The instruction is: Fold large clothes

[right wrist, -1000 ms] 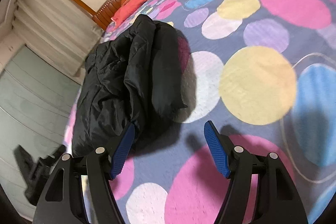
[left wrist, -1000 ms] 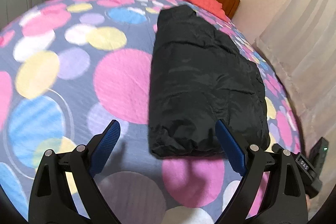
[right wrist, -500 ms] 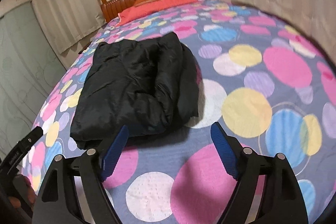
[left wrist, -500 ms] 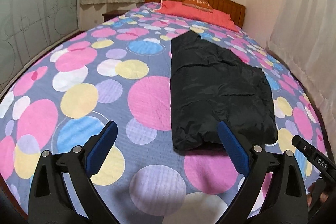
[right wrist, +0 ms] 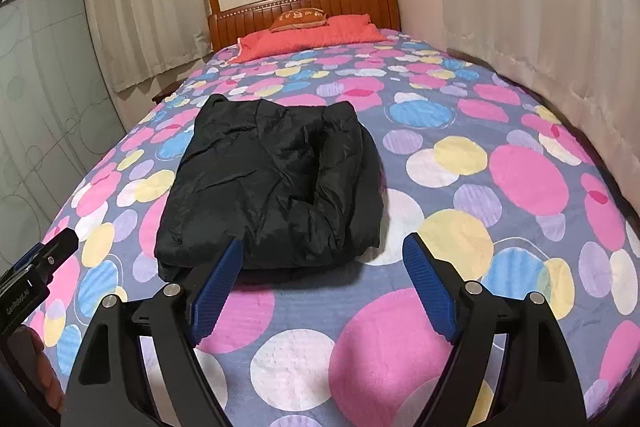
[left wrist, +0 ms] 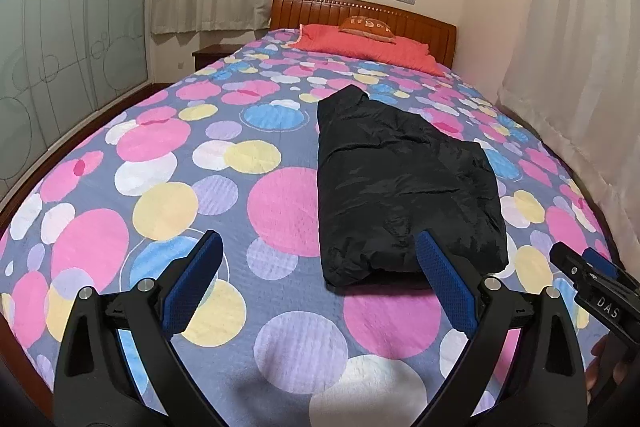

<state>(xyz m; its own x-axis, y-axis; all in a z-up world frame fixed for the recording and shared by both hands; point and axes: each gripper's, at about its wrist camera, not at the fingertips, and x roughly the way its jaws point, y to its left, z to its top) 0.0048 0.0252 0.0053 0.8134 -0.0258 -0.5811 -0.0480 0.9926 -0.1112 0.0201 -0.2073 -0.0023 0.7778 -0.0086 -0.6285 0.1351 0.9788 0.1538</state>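
Note:
A black puffy jacket (left wrist: 400, 183) lies folded into a thick rectangle on the bed's dotted bedspread (left wrist: 160, 203); it also shows in the right wrist view (right wrist: 276, 183). My left gripper (left wrist: 320, 267) is open and empty, held above the bed's foot, short of the jacket's near edge. My right gripper (right wrist: 320, 267) is open and empty, also back from the jacket. The right gripper's tip shows at the right edge of the left wrist view (left wrist: 592, 287), and the left gripper's tip at the left edge of the right wrist view (right wrist: 36, 267).
A red pillow (left wrist: 360, 45) and a wooden headboard (left wrist: 360, 11) stand at the far end. Curtains (right wrist: 540, 27) hang along one side of the bed, frosted glass doors (left wrist: 60, 39) along the other. A nightstand (left wrist: 212, 55) sits by the headboard.
Both grippers have pulled back and risen away from the jacket, so the whole bed and room now show. The jacket lies as before. Both grippers stayed open.

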